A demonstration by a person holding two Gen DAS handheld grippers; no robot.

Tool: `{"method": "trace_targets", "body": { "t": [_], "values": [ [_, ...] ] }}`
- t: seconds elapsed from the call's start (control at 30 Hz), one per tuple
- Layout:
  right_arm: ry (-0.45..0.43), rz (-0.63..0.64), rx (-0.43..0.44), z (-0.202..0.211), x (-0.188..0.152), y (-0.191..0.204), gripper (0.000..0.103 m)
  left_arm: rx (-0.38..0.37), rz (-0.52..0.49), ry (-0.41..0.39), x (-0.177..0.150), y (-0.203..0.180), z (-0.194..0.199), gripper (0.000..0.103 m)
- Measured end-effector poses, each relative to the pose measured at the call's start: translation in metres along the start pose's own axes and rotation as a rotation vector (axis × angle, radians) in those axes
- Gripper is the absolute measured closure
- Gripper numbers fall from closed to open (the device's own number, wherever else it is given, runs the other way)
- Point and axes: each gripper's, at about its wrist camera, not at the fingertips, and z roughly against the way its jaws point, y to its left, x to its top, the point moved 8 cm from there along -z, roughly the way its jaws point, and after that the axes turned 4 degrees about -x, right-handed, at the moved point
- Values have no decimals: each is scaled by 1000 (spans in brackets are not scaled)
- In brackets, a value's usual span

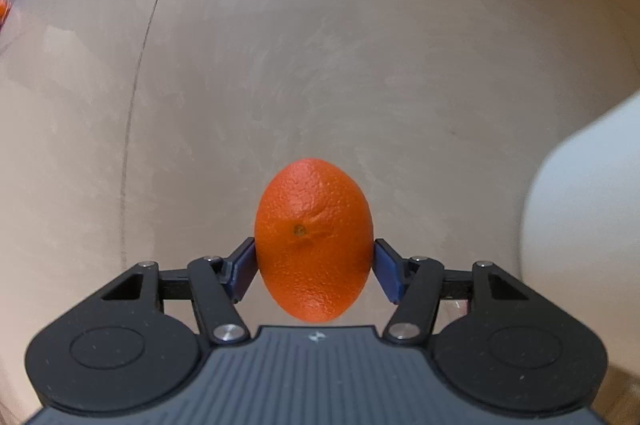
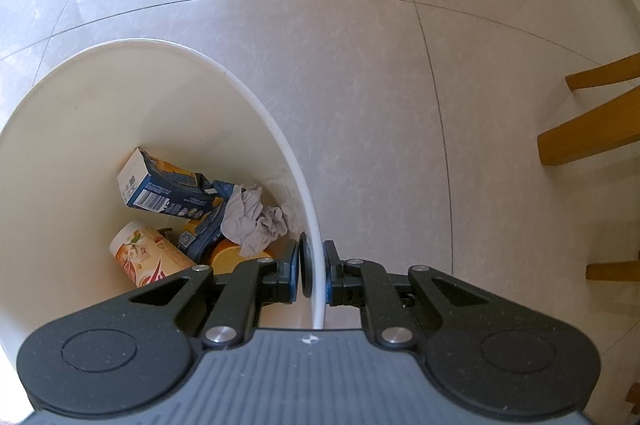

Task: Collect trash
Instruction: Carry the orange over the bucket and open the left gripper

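With my left hand-held gripper [image 1: 315, 265] pinching the orange [image 1: 314, 241] by its slick sides, and the right hand-held gripper [image 2: 312, 271] clamped on the bin [image 2: 224, 75] rim, I fear it slips out.

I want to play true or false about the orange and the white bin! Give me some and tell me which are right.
1. The left gripper holds an orange between its fingers. True.
2. The orange is lying on the floor. False: it is held in the air above the floor.
3. The right gripper is clamped on the rim of the white bin. True.
4. The bin is empty. False: it holds a blue carton, crumpled paper and a printed cup.
5. The orange is already in the bin. False: it is not among the trash there.
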Motion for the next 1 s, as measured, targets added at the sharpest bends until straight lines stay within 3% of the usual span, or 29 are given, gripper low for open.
{"method": "trace_targets", "body": {
  "t": [0.37, 0.57, 0.87, 1.0],
  "values": [
    [12, 7, 11, 1, -1, 0, 89, -31, -249, -10, 29, -45, 143, 43],
    [8, 30, -4, -1, -1, 2, 89, -86, -410, -41, 44, -98, 209, 43],
    [15, 16, 12, -1, -1, 0, 89, -159, -610, -57, 37, -193, 240, 41],
    [15, 18, 12, -1, -1, 0, 89, -174, -654, -71, 34, -227, 239, 25]
  ]
}}
